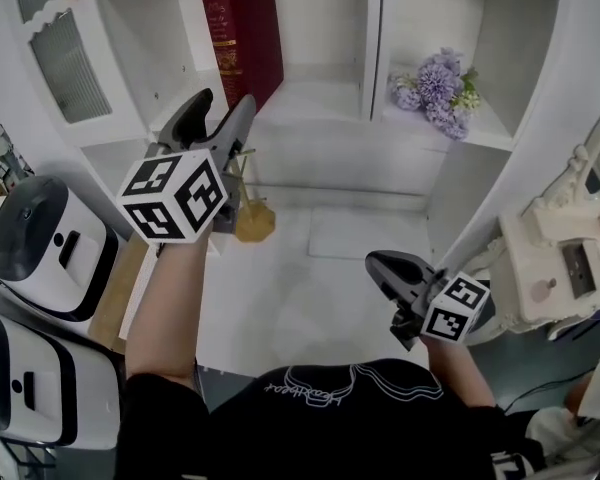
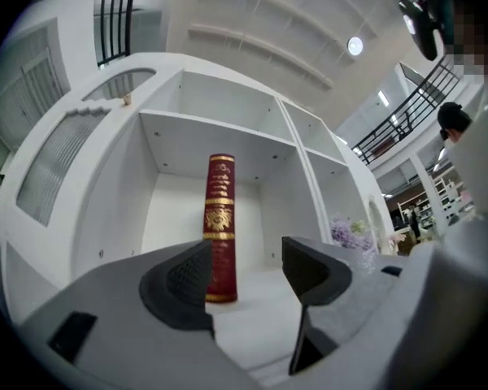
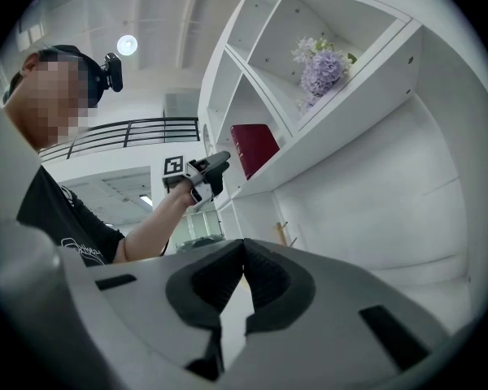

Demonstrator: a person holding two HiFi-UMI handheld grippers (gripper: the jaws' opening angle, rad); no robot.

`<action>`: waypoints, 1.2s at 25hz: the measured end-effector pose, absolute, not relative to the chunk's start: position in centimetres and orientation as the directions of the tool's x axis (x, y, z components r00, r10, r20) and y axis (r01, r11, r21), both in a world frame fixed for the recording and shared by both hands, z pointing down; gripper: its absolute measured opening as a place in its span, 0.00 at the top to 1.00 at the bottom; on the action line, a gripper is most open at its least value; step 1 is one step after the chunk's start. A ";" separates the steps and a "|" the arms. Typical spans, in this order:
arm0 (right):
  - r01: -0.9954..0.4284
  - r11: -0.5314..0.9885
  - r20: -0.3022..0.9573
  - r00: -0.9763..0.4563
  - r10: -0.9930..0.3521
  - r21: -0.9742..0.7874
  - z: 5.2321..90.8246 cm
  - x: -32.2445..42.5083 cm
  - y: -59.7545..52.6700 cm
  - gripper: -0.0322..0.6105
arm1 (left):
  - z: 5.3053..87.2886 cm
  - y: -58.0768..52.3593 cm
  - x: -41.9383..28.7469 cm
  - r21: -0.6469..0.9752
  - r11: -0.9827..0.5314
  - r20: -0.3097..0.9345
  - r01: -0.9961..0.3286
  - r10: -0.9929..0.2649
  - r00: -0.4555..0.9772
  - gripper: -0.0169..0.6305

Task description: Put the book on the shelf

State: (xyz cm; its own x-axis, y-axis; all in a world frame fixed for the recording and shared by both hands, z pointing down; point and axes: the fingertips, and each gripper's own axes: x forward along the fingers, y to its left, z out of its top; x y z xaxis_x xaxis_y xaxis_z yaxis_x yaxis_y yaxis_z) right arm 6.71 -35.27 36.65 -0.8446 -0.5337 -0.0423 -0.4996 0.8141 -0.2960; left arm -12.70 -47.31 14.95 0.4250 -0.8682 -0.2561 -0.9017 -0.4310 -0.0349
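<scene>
Book (image 1: 242, 36) upright in left compartment of shelf (image 1: 310, 103); placement looks done. Left gripper (image 1: 225, 106) just before shelf, jaws apart, empty. Right gripper (image 1: 378, 264) below shelf, jaws together, empty. Next: back off without tipping book.

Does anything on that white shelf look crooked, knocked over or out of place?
Nothing is damaged or spilled. The red book stands upright, clear of the open left gripper. Only the purple flowers lie loose in the neighbouring compartment, with no vase visible.

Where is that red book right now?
Head view: the red book stands upright in the left shelf compartment, just beyond the open left gripper; purple flowers sit one compartment right.
</scene>
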 end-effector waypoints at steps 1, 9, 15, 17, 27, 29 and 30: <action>-0.497 0.817 -0.042 -0.847 -0.530 -0.290 36.5 6.6 -35.2 0.94 | 16.2 -46.2 -12.1 -0.037 -0.456 -0.231 -0.889 -0.862 0.451 0.56; -0.486 0.834 -0.061 -0.854 -0.517 -0.261 35.9 6.7 -34.0 0.94 | 27.6 -37.6 -6.1 0.029 -0.695 -0.039 -0.718 -0.719 0.694 0.59; -0.477 0.843 -0.063 -0.860 -0.506 -0.249 35.7 6.6 -32.8 0.94 | 33.0 -33.6 -2.7 0.202 -0.771 -0.021 -0.604 -0.620 0.784 0.81; -0.476 0.846 -0.059 -0.863 -0.502 -0.238 35.8 6.3 -32.5 0.94 | 33.8 -32.7 -2.0 0.231 -0.785 -0.034 -0.575 -0.597 0.801 0.91; -0.468 0.852 -0.039 -0.871 -0.489 -0.235 37.3 5.3 -31.5 0.94 | 35.6 -30.7 -2.2 0.236 -0.759 -0.051 -0.606 -0.633 0.773 0.97; -0.465 0.852 -0.036 -0.873 -0.486 -0.240 37.5 5.0 -31.5 0.94 | 35.8 -30.8 -2.7 0.248 -0.752 -0.055 -0.611 -0.641 0.766 0.97; -0.464 0.852 -0.034 -0.874 -0.485 -0.243 37.7 4.8 -31.5 0.94 | 36.0 -30.9 -3.0 0.255 -0.746 -0.055 -0.616 -0.647 0.761 0.97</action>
